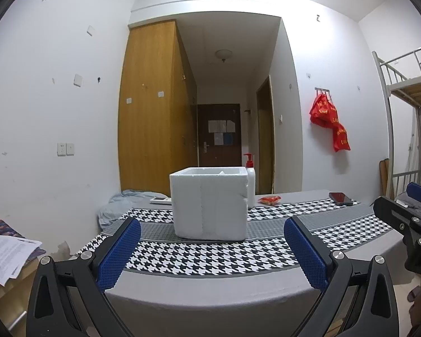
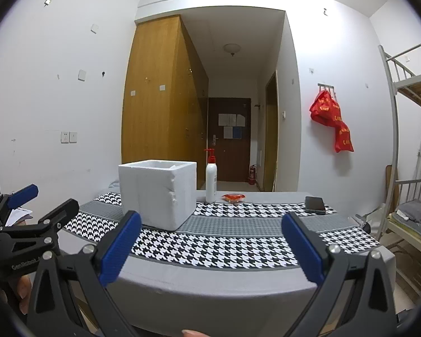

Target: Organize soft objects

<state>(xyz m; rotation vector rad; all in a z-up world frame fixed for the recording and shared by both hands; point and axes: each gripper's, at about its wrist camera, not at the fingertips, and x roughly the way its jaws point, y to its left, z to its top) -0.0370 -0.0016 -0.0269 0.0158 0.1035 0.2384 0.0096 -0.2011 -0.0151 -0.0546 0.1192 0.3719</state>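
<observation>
A white foam box (image 1: 210, 203) stands open-topped on the table's houndstooth runner (image 1: 210, 255); it also shows in the right wrist view (image 2: 157, 196). A small red soft packet (image 1: 270, 200) lies behind it to the right, also seen in the right wrist view (image 2: 233, 197). My left gripper (image 1: 212, 252) is open and empty, held before the table's near edge. My right gripper (image 2: 210, 248) is open and empty too, level with the left one. Each gripper shows at the edge of the other's view.
A white pump bottle with a red top (image 2: 211, 178) stands right of the box. A dark phone (image 2: 315, 205) lies at the runner's far right. Grey-blue cloth (image 1: 118, 205) sits at the table's far left. Papers (image 1: 8, 255) lie left; a bunk bed (image 2: 407, 140) stands right.
</observation>
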